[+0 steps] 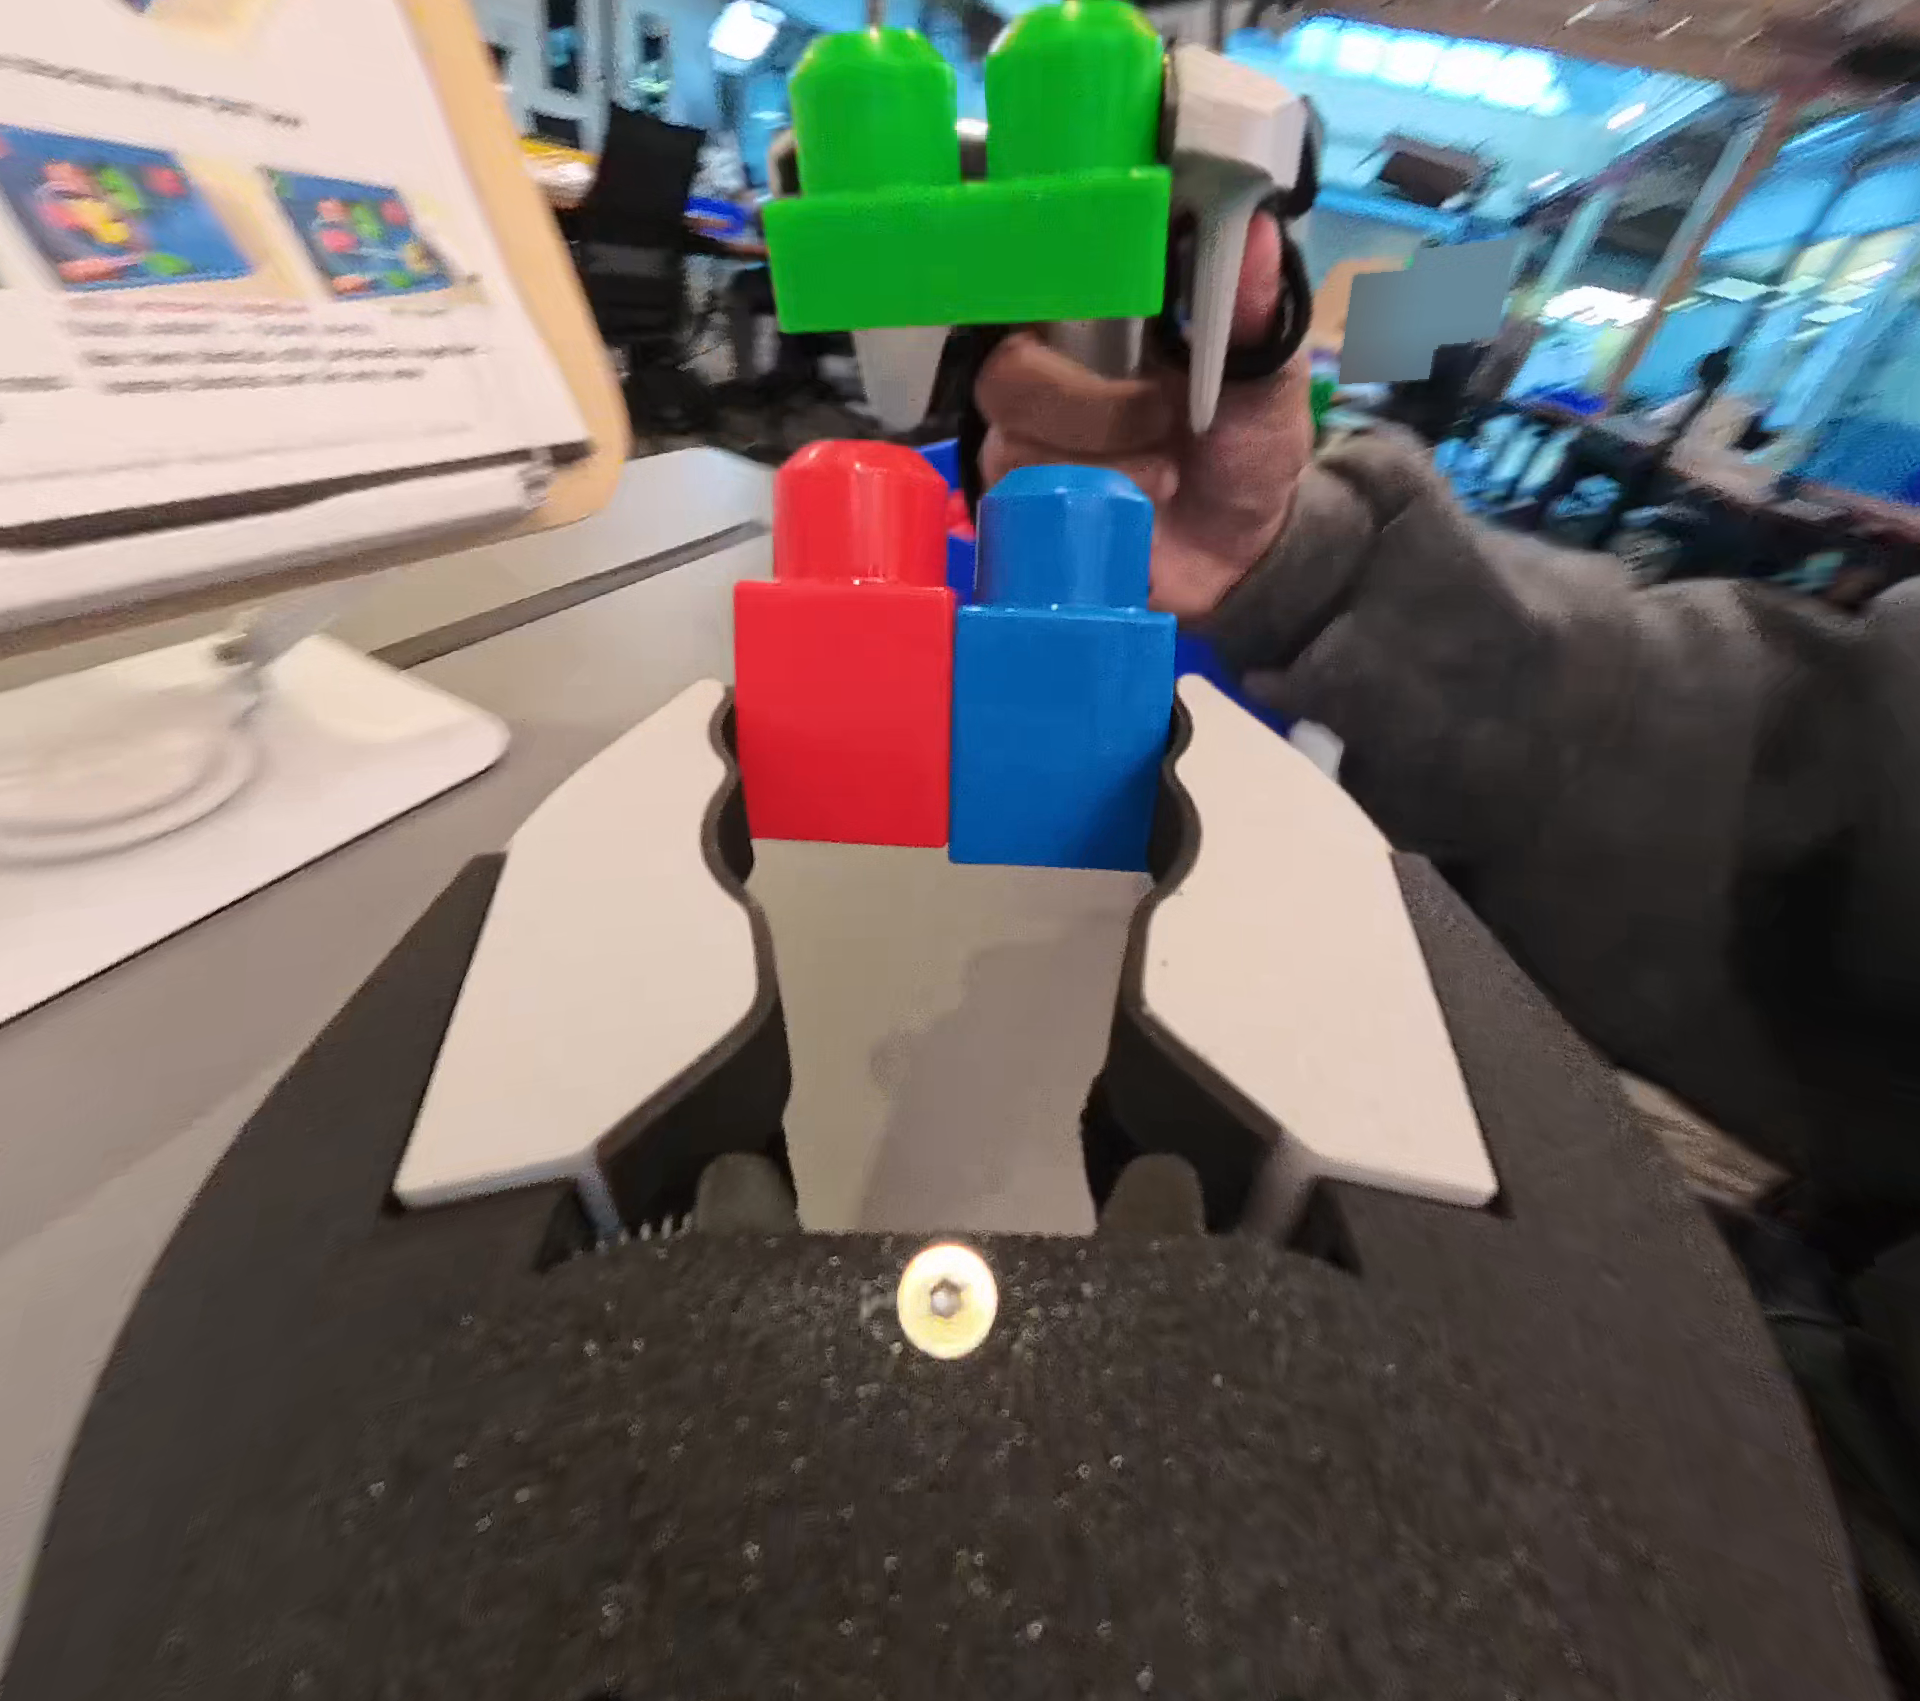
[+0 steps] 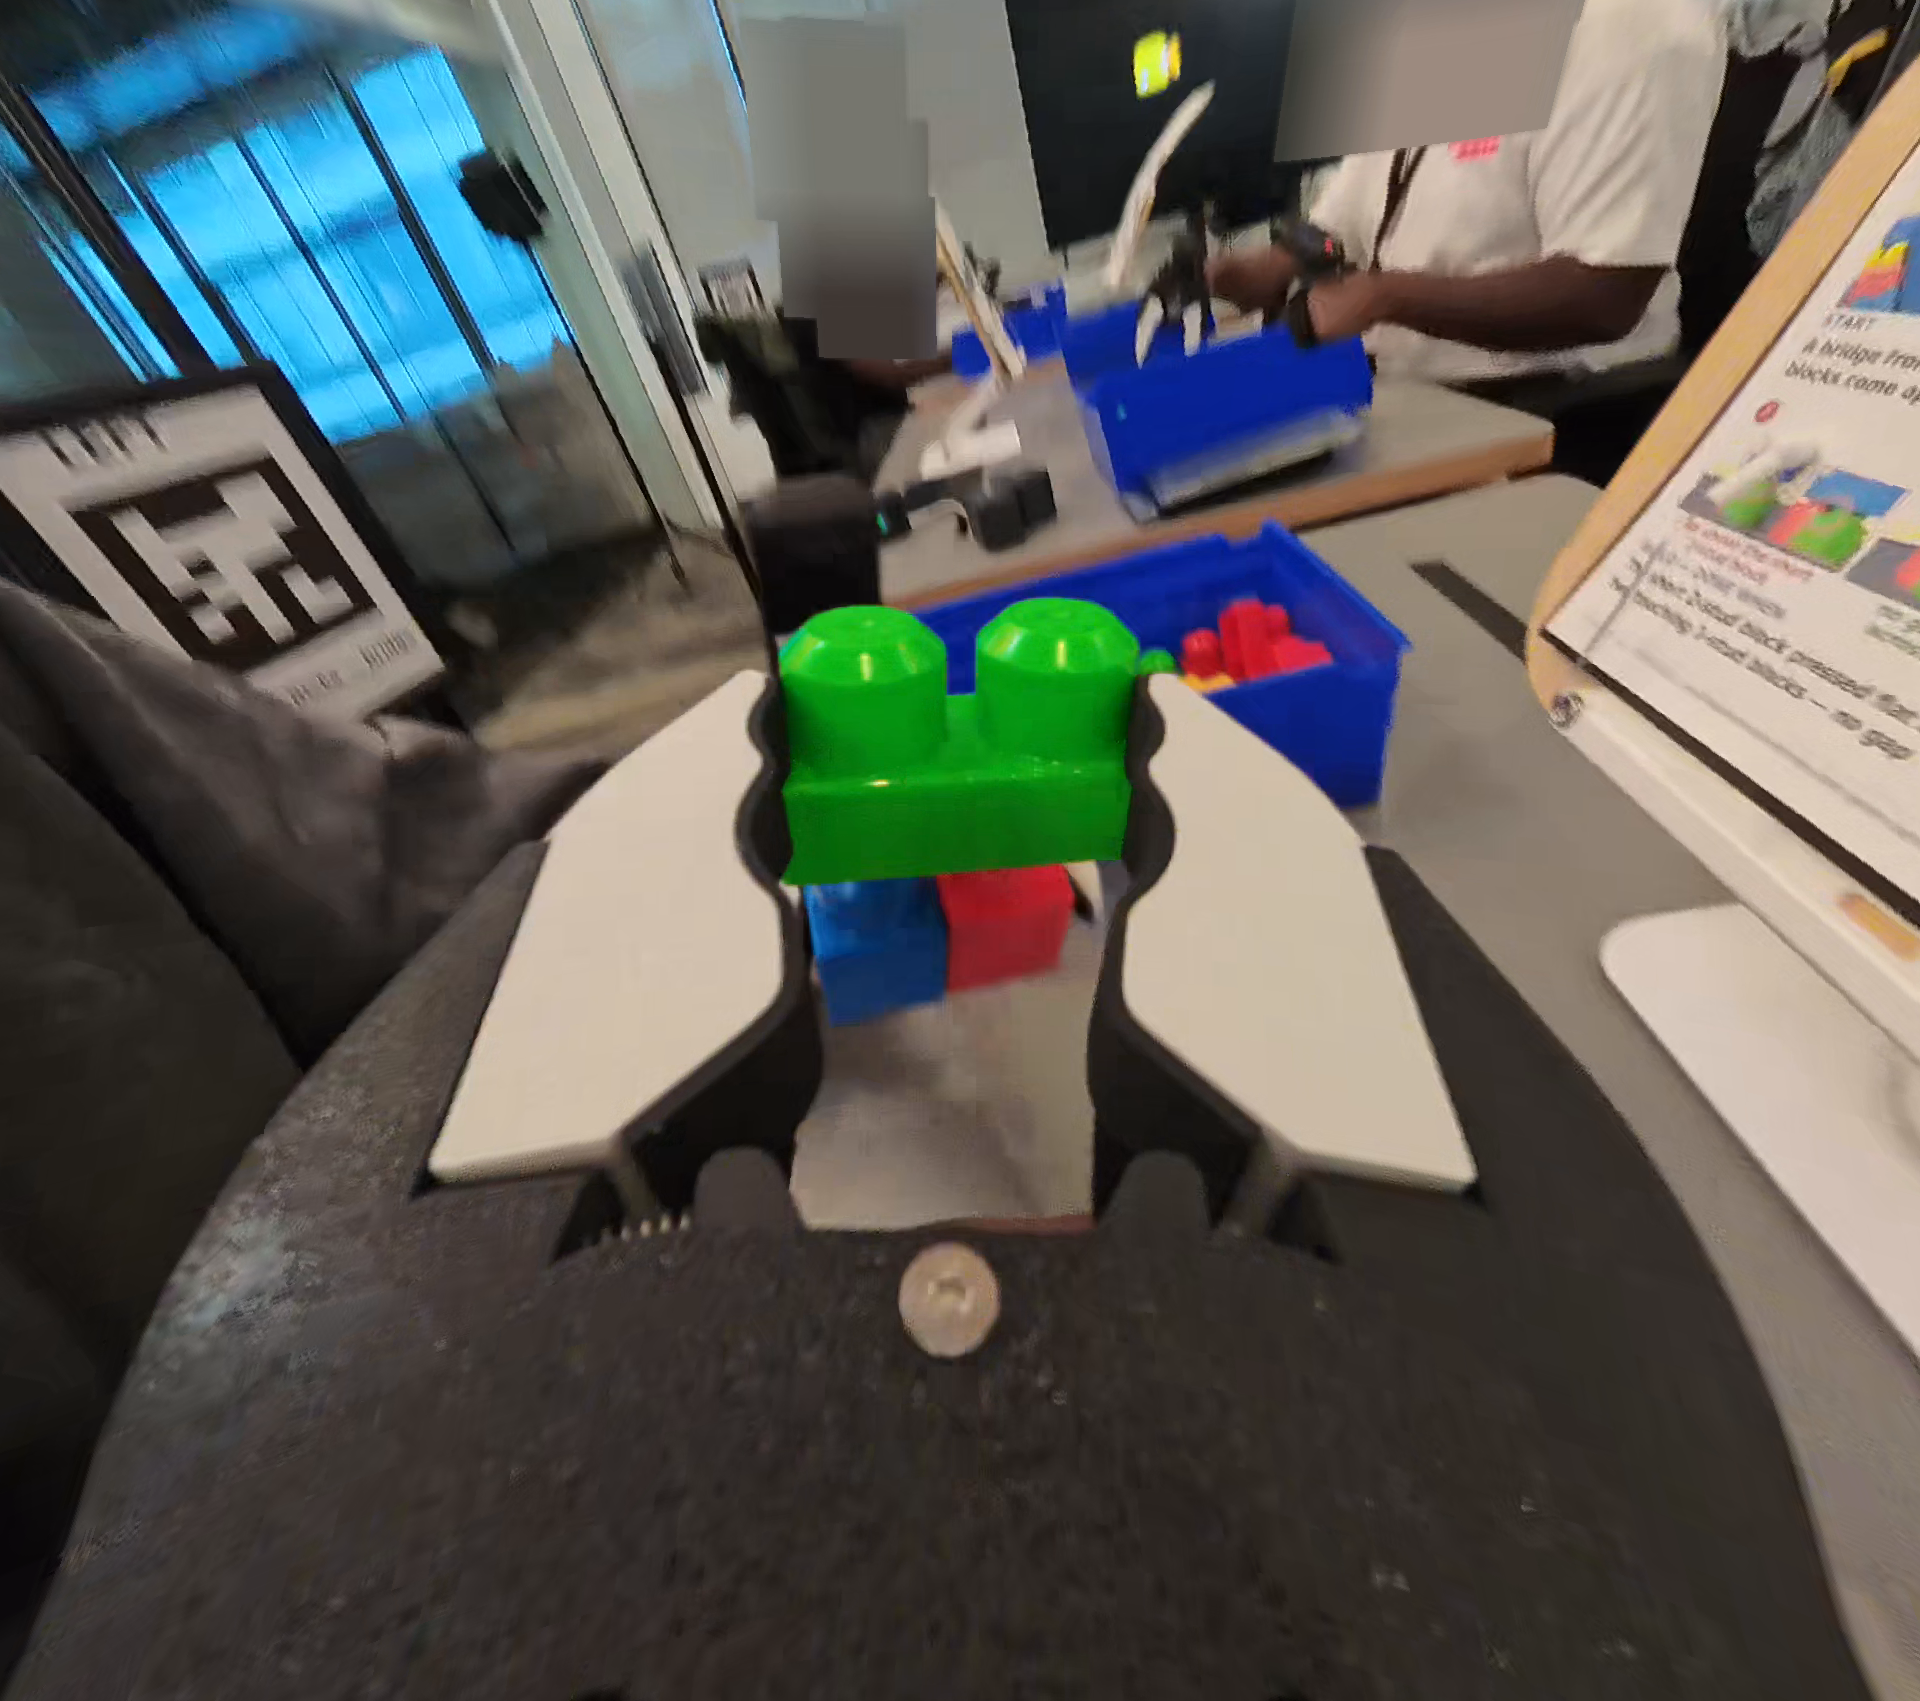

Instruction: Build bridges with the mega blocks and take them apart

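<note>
Closest to the camera in the left wrist view, the left tongs (image 1: 954,758) are closed onto two small blocks side by side. One finger presses the red block (image 1: 847,716) and the other presses the blue block (image 1: 1055,732). The two blocks touch each other, and each has one round bump on top.

Farther off in that view, the right tongs (image 1: 1039,363) hold the green block (image 1: 966,243) just above the red and blue ones. A small gap shows between the green block and the bumps below it. A hand (image 1: 1174,467) in a grey sleeve (image 1: 1558,716) holds those tongs.

In the right wrist view, the right tongs (image 2: 954,778) are closed onto the ends of the green block (image 2: 951,799), which has two bumps on top. The blue block (image 2: 883,950) and the red block (image 2: 1006,924) sit just under it, between the fingers.

Going big to small: the grey desk (image 2: 1507,841) carries everything. A tilted instruction board (image 2: 1745,571) stands near its right edge. A blue bin (image 2: 1320,716) sits toward the far edge of the desk, behind the green block, with more blocks (image 2: 1252,649) inside. A black and white marker card (image 2: 223,560) stands at the left.
</note>
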Tool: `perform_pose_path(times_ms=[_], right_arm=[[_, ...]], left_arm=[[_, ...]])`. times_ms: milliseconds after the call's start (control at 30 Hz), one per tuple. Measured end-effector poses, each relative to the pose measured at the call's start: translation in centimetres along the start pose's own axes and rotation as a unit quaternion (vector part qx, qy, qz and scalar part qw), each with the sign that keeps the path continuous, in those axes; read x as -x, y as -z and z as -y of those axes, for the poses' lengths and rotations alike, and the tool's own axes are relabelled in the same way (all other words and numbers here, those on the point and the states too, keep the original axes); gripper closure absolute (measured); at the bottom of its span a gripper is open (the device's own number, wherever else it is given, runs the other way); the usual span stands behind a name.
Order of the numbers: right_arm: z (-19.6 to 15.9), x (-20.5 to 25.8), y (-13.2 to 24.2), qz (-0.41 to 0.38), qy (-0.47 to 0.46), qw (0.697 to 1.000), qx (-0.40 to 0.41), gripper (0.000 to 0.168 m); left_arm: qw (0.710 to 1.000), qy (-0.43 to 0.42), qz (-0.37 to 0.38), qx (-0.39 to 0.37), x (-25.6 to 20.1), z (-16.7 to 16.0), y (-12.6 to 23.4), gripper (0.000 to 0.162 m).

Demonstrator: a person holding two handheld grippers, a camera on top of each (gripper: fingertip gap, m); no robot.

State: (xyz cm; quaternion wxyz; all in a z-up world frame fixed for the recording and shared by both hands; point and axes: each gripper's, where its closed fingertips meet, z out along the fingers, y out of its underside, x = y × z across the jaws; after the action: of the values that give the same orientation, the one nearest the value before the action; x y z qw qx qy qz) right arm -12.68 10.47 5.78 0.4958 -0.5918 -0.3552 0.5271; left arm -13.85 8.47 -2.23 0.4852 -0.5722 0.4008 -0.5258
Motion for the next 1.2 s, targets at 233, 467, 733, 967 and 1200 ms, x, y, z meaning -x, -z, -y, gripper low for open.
perform_pose_path(times_ms=[233,467,733,967,1200], right_arm=[[3.3,0.0,0.7,0.027,-0.055,0.991,-0.120,0.106],[2.2,-0.7,0.5,-0.005,-0.037,0.995,-0.090,0.106],[1.3,-1.0,0.7,-0.028,-0.013,0.997,-0.065,0.105],[0.5,-0.9,1.0,-0.012,-0.037,0.997,-0.071,0.105],[0.3,-1.0,1.3,-0.012,-0.038,0.993,-0.110,0.105]], left_arm=[[0.994,0.032,-0.081,-0.059,-0.9,4.5,-3.4,0.088],[0.996,0.027,-0.070,-0.055,0.0,4.9,-4.2,0.088],[0.995,0.047,-0.073,-0.054,0.1,4.3,-4.4,0.088],[0.997,0.036,-0.061,-0.043,-0.1,3.6,-4.6,0.088],[0.996,0.040,-0.058,-0.045,-0.1,3.7,-4.7,0.088]])
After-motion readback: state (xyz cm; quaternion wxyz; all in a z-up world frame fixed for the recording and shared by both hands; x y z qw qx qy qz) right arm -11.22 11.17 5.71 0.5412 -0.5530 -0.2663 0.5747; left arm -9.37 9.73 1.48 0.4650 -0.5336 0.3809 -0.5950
